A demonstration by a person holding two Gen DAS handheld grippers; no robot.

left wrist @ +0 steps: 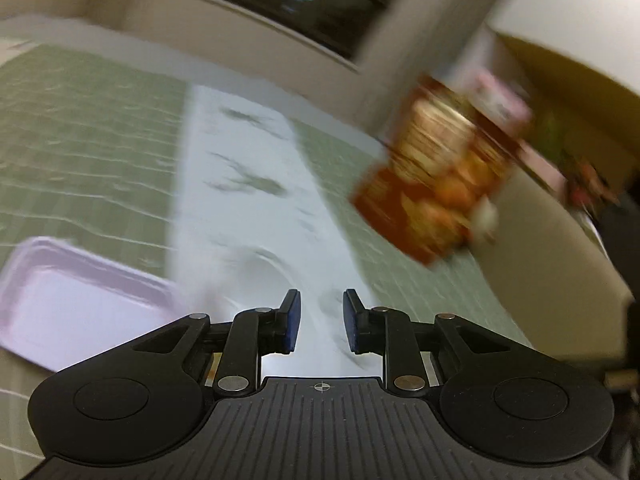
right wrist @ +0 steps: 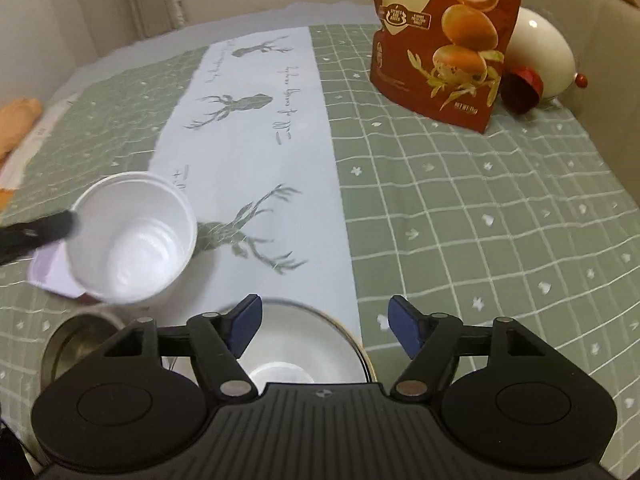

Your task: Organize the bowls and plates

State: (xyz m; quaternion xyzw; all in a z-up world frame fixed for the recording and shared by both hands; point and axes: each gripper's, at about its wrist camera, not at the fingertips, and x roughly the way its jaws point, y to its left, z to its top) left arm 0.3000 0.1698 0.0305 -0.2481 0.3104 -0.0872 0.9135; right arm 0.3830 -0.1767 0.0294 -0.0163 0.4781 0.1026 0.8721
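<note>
Looking down my right camera, I see the right gripper point(right wrist: 324, 322) with its blue-padded fingers point(right wrist: 246, 326) standing well apart and nothing between them. Directly below them sits a white bowl point(right wrist: 304, 356) with a thin golden rim, upright, mouth facing up, on the pale deer-printed runner point(right wrist: 260, 120) of the green checked tablecloth point(right wrist: 480, 220) that covers the desk. Left of that bowl stands a grey metal bowl point(right wrist: 76, 340), partly hidden behind my gripper's body.

Further left, a white plastic bowl point(right wrist: 132, 240) is tilted so its mouth faces up and toward me; a dark fingertip of the other gripper touches its left rim, though I cannot tell whether it grips. Under it lies a pale lilac rectangular tray point(right wrist: 52, 276), flat on the cloth.

On my blurred left camera, the left gripper point(left wrist: 319, 320) has its fingers close with a narrow gap and nothing in that gap. The lilac tray point(left wrist: 80, 300) lies at lower left, its long axis running away to the right. A red quail-egg pouch point(right wrist: 444, 40) stands upright at the far right.
</note>
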